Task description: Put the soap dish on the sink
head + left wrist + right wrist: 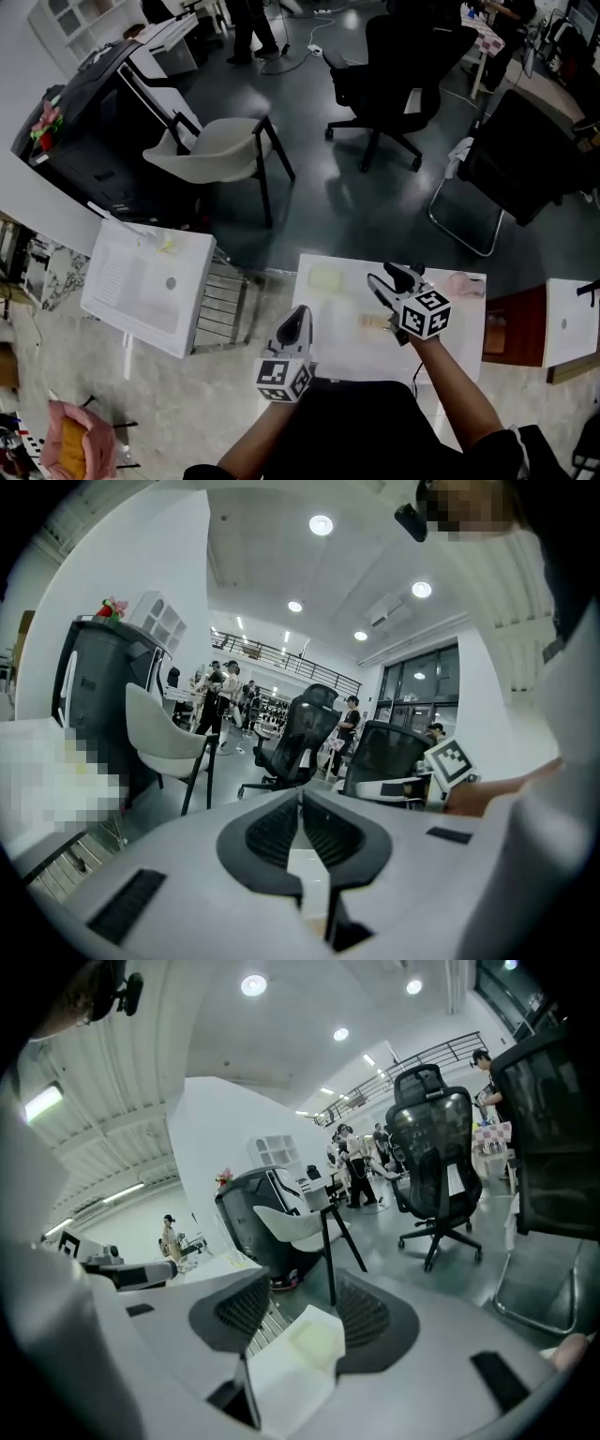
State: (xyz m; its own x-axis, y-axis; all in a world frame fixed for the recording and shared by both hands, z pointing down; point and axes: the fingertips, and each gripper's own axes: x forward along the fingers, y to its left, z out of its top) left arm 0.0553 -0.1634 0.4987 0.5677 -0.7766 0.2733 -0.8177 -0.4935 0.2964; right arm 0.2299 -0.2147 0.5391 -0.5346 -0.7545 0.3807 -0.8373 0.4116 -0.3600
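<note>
Soap dish (326, 278), pale green, lies near the white desk's (345, 345) far left corner in the head view, well apart from the sink (141, 309); the left gripper view shows the left tongs (302, 792) closed and empty, and the right gripper view shows the right tongs (302, 1281) wide, with the dish below them untouched.

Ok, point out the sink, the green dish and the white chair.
sink (131, 298), head view, bare basin floor
green dish (328, 278), head view, its middle
white chair (214, 153), head view, its seat

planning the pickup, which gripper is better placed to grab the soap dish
Right, probably: the right gripper is open with the soap dish in line ahead; the left gripper is shut.
</note>
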